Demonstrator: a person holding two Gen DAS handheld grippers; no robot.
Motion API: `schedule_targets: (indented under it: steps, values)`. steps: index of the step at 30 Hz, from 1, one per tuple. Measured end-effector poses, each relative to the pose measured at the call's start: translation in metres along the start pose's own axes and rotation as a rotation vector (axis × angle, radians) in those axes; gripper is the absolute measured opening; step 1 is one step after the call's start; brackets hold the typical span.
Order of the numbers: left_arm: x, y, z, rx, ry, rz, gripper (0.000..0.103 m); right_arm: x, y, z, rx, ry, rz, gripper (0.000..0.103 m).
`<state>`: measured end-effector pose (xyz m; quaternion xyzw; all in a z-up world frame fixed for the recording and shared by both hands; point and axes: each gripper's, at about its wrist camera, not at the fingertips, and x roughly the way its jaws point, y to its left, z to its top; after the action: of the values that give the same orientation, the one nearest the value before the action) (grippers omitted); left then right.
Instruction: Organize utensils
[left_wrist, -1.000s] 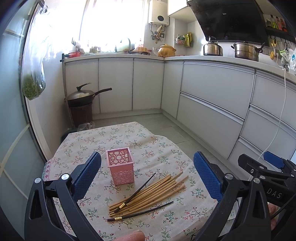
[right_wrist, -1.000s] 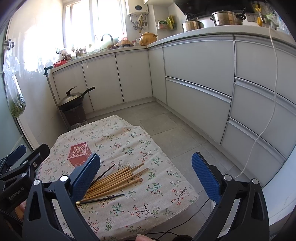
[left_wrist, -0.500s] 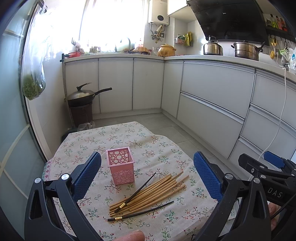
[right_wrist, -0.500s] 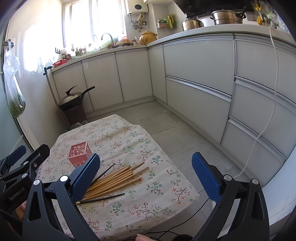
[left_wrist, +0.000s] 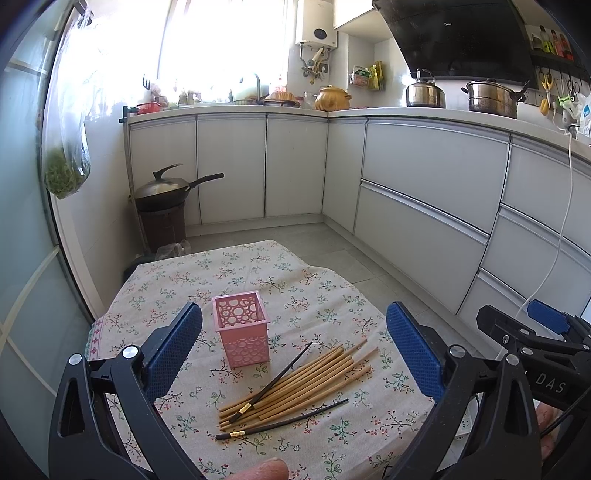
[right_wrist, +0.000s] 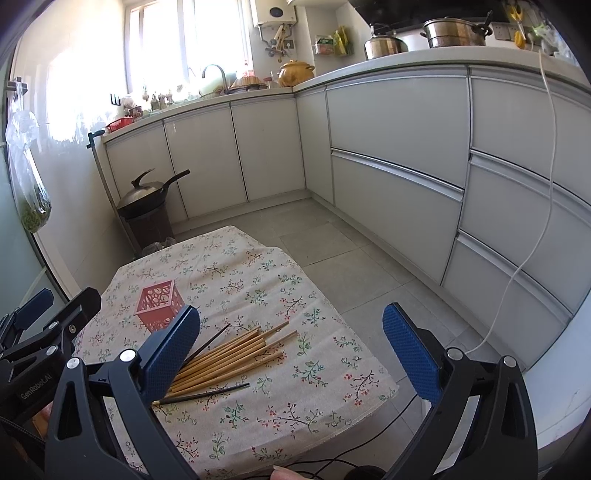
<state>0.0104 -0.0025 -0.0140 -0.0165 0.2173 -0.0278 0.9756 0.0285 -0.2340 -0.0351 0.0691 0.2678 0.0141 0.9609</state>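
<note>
A pink perforated holder (left_wrist: 242, 338) stands upright on the floral-clothed table (left_wrist: 229, 273); it also shows in the right wrist view (right_wrist: 159, 309). Just right of it lies a bundle of bamboo chopsticks (left_wrist: 299, 380), with one black chopstick (left_wrist: 273, 382) across it and another black one (left_wrist: 282, 424) in front. The bundle shows in the right wrist view (right_wrist: 236, 356). My left gripper (left_wrist: 293, 349) is open and empty, held above the near side of the table. My right gripper (right_wrist: 291, 352) is open and empty, to the right of the left one.
A wok on a brown stand (left_wrist: 162, 206) sits on the floor beyond the table's far left corner. White cabinets (left_wrist: 424, 192) run along the back and right. A white cable (right_wrist: 532, 236) hangs at the right. The table's right edge (right_wrist: 369, 354) drops to tiled floor.
</note>
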Motion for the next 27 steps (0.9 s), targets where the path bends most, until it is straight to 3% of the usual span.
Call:
schedule_targets:
  steps: [8, 14, 16, 19, 20, 21, 24, 27]
  values:
    - [0.009, 0.004, 0.0, -0.016, 0.027, -0.018, 0.096, -0.001, -0.004, 0.002, 0.032, -0.008, 0.007, 0.097]
    - [0.064, 0.031, 0.003, -0.144, 0.27, -0.161, 0.096, 0.007, -0.023, 0.006, 0.16, 0.032, 0.074, 0.097]
    - [0.081, 0.035, 0.005, -0.171, 0.319, -0.195, 0.096, 0.017, -0.031, 0.006, 0.216, 0.086, 0.119, 0.097]
    - [0.111, 0.028, 0.012, -0.196, 0.399, -0.339, 0.096, 0.037, -0.045, 0.003, 0.325, 0.203, 0.222, 0.097]
    - [0.122, 0.022, 0.013, -0.183, 0.43, -0.372, 0.096, 0.044, -0.049, 0.002, 0.358, 0.238, 0.252, 0.097]
    - [0.137, 0.012, 0.014, -0.135, 0.492, -0.358, 0.096, 0.053, -0.054, -0.001, 0.401, 0.284, 0.288, 0.097]
    - [0.18, -0.028, 0.013, 0.082, 0.632, -0.258, 0.096, 0.077, -0.066, -0.011, 0.531, 0.401, 0.377, 0.097]
    - [0.228, -0.048, -0.005, 0.159, 0.799, -0.197, 0.096, 0.096, -0.076, -0.021, 0.637, 0.493, 0.432, 0.097]
